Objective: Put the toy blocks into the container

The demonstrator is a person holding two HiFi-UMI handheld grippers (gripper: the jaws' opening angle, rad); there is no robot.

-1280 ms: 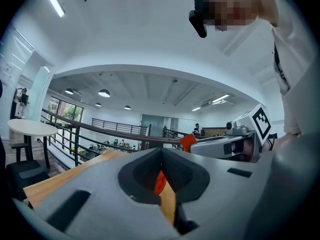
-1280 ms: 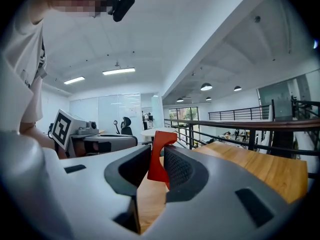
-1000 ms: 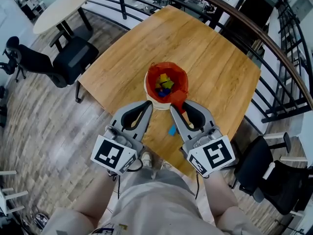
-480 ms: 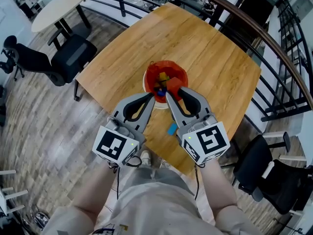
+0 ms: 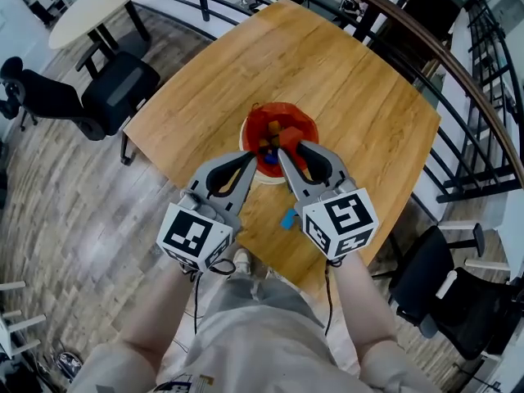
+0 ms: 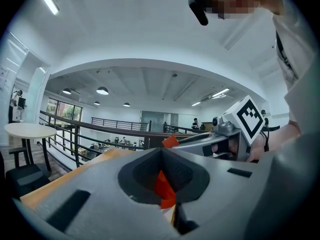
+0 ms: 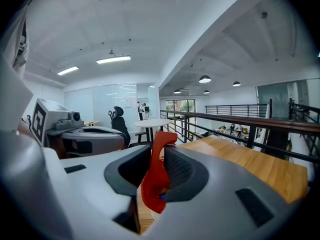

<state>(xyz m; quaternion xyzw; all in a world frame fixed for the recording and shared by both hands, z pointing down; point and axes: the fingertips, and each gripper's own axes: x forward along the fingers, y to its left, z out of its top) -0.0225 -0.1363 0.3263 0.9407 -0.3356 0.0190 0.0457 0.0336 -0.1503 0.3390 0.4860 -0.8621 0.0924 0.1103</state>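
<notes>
Left claw (image 5: 255, 162) is pinched shut on the near left edge of the red bag (image 5: 304, 129). That bag lines the white container (image 5: 244, 144) in the middle of the wooden worktop (image 5: 352, 88). Small toy blocks (image 5: 270, 146) lie inside the bag. The right claw (image 5: 283, 155) is just beside the left one and is closed tight on a fold of the same bag. One blue block (image 5: 287, 218) lies on the worktop, near the container, below the right claw.
</notes>
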